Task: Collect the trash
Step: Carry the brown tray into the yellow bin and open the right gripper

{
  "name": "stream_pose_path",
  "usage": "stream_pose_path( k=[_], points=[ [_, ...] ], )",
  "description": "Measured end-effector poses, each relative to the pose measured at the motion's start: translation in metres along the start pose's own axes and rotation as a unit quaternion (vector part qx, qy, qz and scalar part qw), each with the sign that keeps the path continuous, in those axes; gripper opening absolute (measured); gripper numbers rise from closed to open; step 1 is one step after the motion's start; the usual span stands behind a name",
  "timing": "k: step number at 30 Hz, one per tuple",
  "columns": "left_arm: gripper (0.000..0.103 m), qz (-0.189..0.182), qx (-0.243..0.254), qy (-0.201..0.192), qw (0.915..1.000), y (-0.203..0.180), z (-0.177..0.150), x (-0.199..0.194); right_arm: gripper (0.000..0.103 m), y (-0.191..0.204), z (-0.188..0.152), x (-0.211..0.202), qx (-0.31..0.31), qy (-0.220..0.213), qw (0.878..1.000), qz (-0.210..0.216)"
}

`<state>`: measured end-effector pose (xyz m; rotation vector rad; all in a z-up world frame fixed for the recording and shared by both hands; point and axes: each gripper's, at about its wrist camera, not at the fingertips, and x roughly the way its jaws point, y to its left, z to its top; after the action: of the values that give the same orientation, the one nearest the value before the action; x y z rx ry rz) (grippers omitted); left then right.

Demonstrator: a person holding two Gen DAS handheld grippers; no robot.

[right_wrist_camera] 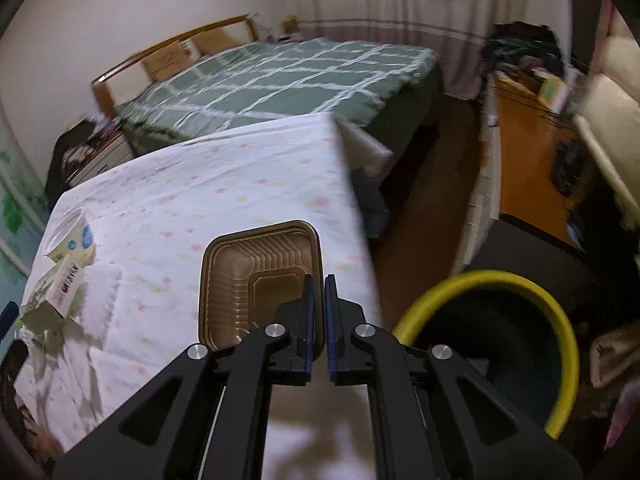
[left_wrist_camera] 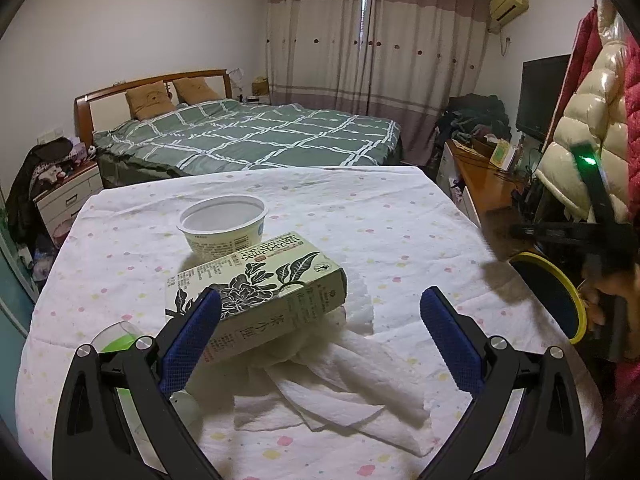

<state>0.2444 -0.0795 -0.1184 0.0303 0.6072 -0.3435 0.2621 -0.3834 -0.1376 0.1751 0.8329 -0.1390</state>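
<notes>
My left gripper (left_wrist_camera: 320,304) is open and empty, low over the table, its fingers on either side of a green tea carton (left_wrist_camera: 260,292) that lies on crumpled white paper towels (left_wrist_camera: 340,372). A white paper cup (left_wrist_camera: 224,228) stands behind the carton. A green and clear plastic item (left_wrist_camera: 116,340) lies by the left finger. My right gripper (right_wrist_camera: 319,292) is shut on the right rim of a brown plastic tray (right_wrist_camera: 248,280), held above the table's right edge. A yellow-rimmed dark bin (right_wrist_camera: 496,352) stands on the floor to the right; it also shows in the left wrist view (left_wrist_camera: 552,300).
The table is covered by a white dotted cloth (left_wrist_camera: 360,216). A green checked bed (left_wrist_camera: 256,136) lies behind it. A wooden desk (left_wrist_camera: 484,184) with a TV and hanging coats stands to the right. A nightstand (left_wrist_camera: 68,196) is at the left.
</notes>
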Motion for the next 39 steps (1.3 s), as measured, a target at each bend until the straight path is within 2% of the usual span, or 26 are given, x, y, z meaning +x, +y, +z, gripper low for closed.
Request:
stream_pose_path(
  k=[4, 8, 14, 16, 18, 21, 32, 39],
  points=[
    [0.098, -0.002, 0.002, 0.000, 1.0000, -0.002, -0.001, -0.001, 0.005, -0.044, -0.022, -0.017, 0.040, -0.007, 0.998, -0.044],
    [0.098, -0.001, 0.003, 0.001, 1.0000, -0.005, -0.002, -0.001, 0.005, -0.086, -0.045, -0.017, 0.078, 0.010, 0.994, -0.073],
    [0.098, 0.001, 0.006, 0.002, 1.0000, -0.006, -0.001, -0.002, 0.006, -0.116, -0.067, -0.006, 0.105, 0.031, 0.990, -0.086],
    [0.098, 0.000, 0.006, 0.003, 1.0000, -0.007, -0.002, -0.002, 0.012, -0.119, -0.069, -0.003, 0.109, 0.031, 0.989, -0.093],
    [0.098, -0.002, 0.006, 0.002, 1.0000, -0.007, -0.002, -0.003, 0.032, -0.121, -0.073, -0.005, 0.116, 0.024, 0.988, -0.097],
    [0.098, -0.004, 0.007, -0.001, 1.0000, -0.008, -0.001, -0.005, 0.037, -0.123, -0.076, -0.006, 0.120, 0.018, 0.987, -0.104],
    [0.098, 0.003, 0.001, -0.004, 1.0000, 0.001, -0.001, -0.012, 0.039, -0.109, -0.083, -0.019, 0.133, 0.003, 0.989, -0.057],
    [0.098, 0.024, -0.022, 0.006, 0.9994, 0.036, -0.018, -0.057, 0.042, -0.107, -0.086, -0.035, 0.133, -0.015, 0.990, -0.033]
  ],
)
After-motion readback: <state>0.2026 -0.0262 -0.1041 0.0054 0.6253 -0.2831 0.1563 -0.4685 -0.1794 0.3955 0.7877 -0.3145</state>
